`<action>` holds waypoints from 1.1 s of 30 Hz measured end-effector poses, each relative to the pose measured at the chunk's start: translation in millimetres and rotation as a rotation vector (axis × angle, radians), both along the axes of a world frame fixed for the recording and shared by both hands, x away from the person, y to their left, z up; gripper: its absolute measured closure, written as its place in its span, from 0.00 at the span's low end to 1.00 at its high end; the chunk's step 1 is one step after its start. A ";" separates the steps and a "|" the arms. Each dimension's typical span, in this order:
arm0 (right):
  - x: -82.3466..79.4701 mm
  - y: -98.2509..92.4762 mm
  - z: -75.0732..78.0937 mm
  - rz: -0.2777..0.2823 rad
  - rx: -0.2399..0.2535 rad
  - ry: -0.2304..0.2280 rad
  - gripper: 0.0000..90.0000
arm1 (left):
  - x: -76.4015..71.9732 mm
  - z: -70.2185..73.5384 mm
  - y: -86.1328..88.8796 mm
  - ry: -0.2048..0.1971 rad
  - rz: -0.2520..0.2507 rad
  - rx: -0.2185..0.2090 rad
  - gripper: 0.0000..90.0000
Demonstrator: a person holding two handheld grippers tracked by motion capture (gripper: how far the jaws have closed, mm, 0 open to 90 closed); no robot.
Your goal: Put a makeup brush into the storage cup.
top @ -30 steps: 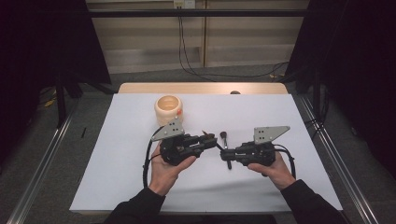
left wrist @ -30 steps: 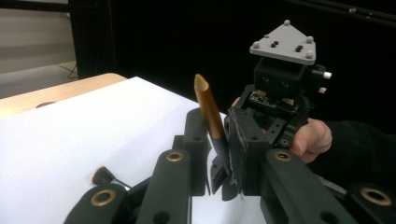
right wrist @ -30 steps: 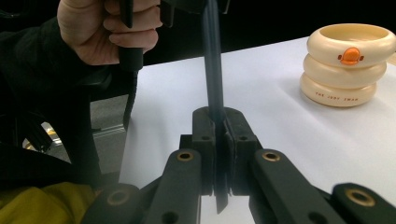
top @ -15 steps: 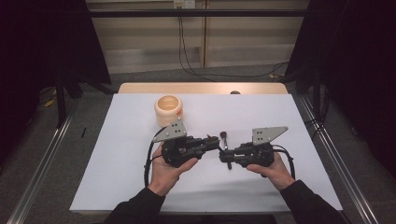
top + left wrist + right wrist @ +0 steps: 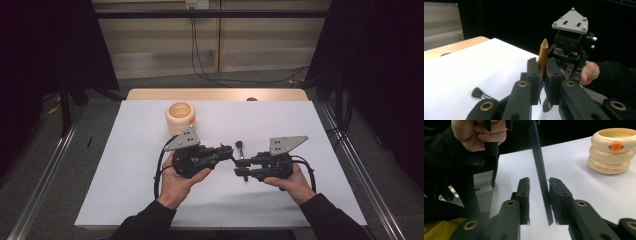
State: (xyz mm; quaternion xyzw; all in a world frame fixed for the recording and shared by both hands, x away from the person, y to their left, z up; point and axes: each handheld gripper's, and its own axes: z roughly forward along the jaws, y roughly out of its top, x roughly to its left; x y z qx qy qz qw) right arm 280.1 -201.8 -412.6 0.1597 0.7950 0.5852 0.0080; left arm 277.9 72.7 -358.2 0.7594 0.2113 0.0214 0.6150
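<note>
My left gripper (image 5: 231, 157) (image 5: 541, 72) is shut on a slim stick (image 5: 543, 58) that stands nearly upright. The stick has a golden pointed top and a dark lower part (image 5: 541, 170). That lower part hangs between the jaws of my right gripper (image 5: 239, 171) (image 5: 539, 182). These jaws have just been opening; they stand apart and do not clamp the stick. The two grippers face each other tip to tip at the middle front of the white sheet (image 5: 125, 165). A small brush (image 5: 240, 145) (image 5: 477, 93) with dark bristles and a metal ferrule lies just beyond the jaw tips.
A cream ringed cup (image 5: 179, 116) (image 5: 612, 150) with an orange mark stands behind the left gripper. The table's wooden far edge (image 5: 215, 94) shows past the sheet. Metal rails (image 5: 357, 165) run along both sides, and cables lie on the floor behind.
</note>
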 end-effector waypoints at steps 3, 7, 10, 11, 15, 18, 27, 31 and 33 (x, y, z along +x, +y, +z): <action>0.4 -1.2 0.3 -0.014 0.003 0.005 0.68 | 1.5 -1.3 1.1 0.004 0.008 -0.002 0.93; 0.6 -2.2 0.6 -0.029 0.005 0.011 0.56 | 2.7 -1.3 2.3 0.001 0.013 0.004 0.93; 0.5 -2.7 0.8 -0.056 -0.003 0.010 0.42 | 2.9 -1.5 2.4 0.003 0.019 0.009 0.93; 0.8 -2.8 0.7 -0.060 -0.001 0.010 0.40 | 3.4 -1.5 3.0 0.001 0.018 0.014 0.93; 1.2 -3.8 1.1 -0.112 0.010 -0.008 0.22 | 4.0 -1.2 4.3 0.001 0.031 0.014 0.93; 1.8 -4.9 0.9 -0.153 0.026 -0.015 0.12 | 4.9 -0.5 6.0 0.000 0.037 0.019 0.93; 2.4 -4.3 0.6 -0.216 0.039 -0.006 0.00 | 8.1 -0.9 12.3 -0.012 0.069 0.039 0.93; 1.1 -6.0 1.4 -0.240 0.036 -0.014 0.00 | 10.2 -0.6 16.3 -0.011 0.077 0.043 0.93; 0.1 -6.5 1.9 -0.260 0.033 -0.026 0.00 | 10.8 -0.7 17.9 -0.008 0.085 0.047 0.93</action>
